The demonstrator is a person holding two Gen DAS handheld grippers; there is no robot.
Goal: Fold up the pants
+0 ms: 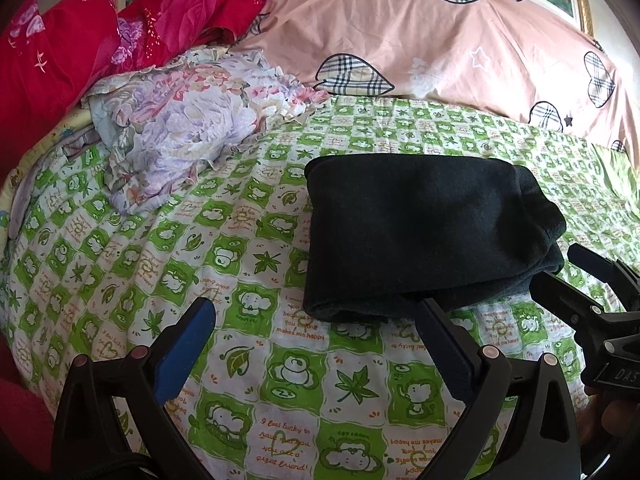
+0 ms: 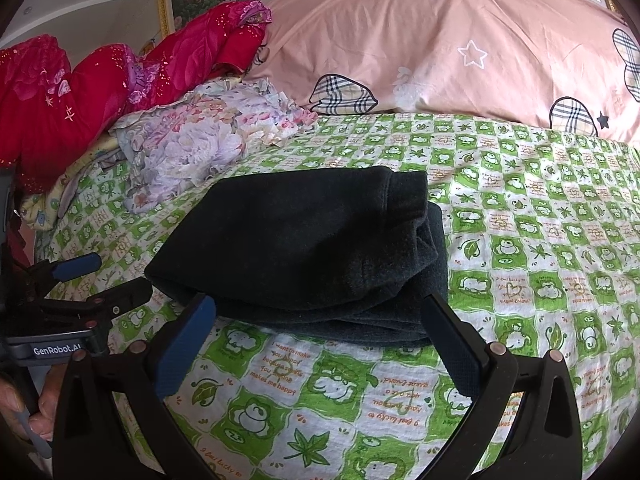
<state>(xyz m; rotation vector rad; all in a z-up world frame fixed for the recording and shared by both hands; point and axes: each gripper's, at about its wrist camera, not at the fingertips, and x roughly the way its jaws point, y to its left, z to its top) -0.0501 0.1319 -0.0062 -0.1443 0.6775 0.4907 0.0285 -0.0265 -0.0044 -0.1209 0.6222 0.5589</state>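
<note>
1. One pair of pants (image 1: pixel 424 232), dark and fleecy-looking, lies folded into a thick, roughly rectangular bundle on the bed, near its front edge. Several stacked layers show along the bundle's near side, and its corners are rounded.
2. One bedsheet (image 1: pixel 280 380) covers the bed: thin cotton with a checkered print of green and white squares, cartoon animals, maple leaves and orange lettering. It is slightly wrinkled.
3. One large pink quilt (image 1: pixel 420 32) is heaped at the far side, smooth, with plaid heart shapes and outlined stars.
4. One crumpled floral cloth (image 1: pixel 188 128) with frilled edges, in pale lilac and pink, lies at the far left of the bed, well apart from the pants.
5. Red bedding (image 1: pixel 80 40) with sparkly dots and pink flowers is piled behind the floral cloth; I cannot tell how many pieces it is.
6. Two grippers are present, each with two black plastic fingers faced with blue textured pads. The left gripper (image 1: pixel 316 340) is spread wide over the sheet, holding nothing, just in front of the bundle's near left corner.
7. The right gripper (image 2: pixel 320 332) is also spread wide, its fingertips at the bundle's near edge, pinching nothing.
</note>
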